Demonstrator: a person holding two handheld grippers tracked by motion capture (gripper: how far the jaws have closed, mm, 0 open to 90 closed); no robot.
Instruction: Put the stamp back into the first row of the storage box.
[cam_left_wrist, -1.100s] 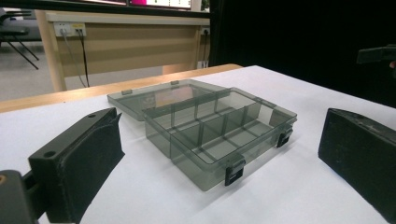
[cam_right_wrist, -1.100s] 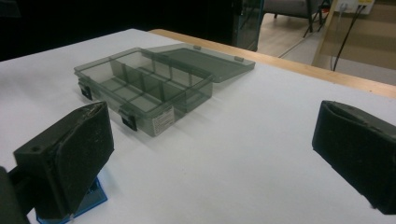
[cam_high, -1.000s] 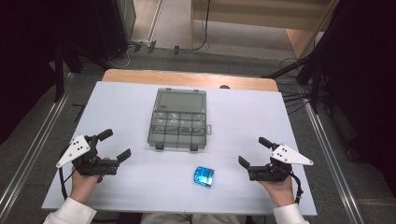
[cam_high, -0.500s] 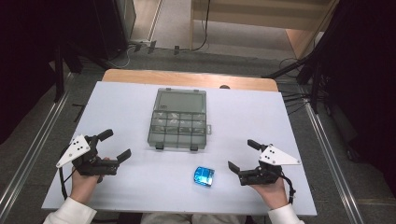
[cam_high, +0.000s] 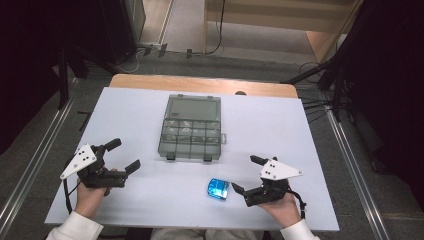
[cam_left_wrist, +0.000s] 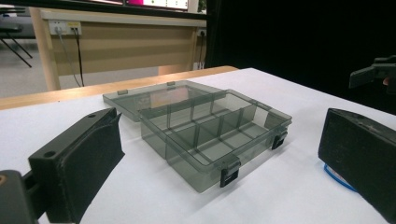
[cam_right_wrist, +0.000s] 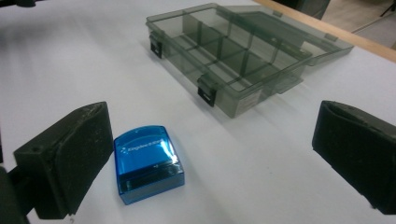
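A smoky transparent organizer case (cam_high: 190, 132) lies open at the table's middle, lid flat behind it, its compartments looking empty. A small blue translucent box (cam_high: 218, 189) sits on the table in front of it. My right gripper (cam_high: 245, 174) is open just right of the blue box, without touching it. In the right gripper view the blue box (cam_right_wrist: 147, 163) lies beside the left jaw, with the case (cam_right_wrist: 233, 51) beyond. My left gripper (cam_high: 125, 155) stands open at the front left, holding nothing. Between its jaws in the left gripper view (cam_left_wrist: 219, 135) is the case (cam_left_wrist: 205, 140).
The white table top (cam_high: 300, 130) has a wooden strip (cam_high: 200, 84) along its far edge. Dark stands and cables stand on the floor beyond. The other gripper (cam_left_wrist: 373, 74) shows far right in the left gripper view.
My right gripper has moved left across the table, closer to the blue box. The left gripper, the case and the blue box have stayed put.
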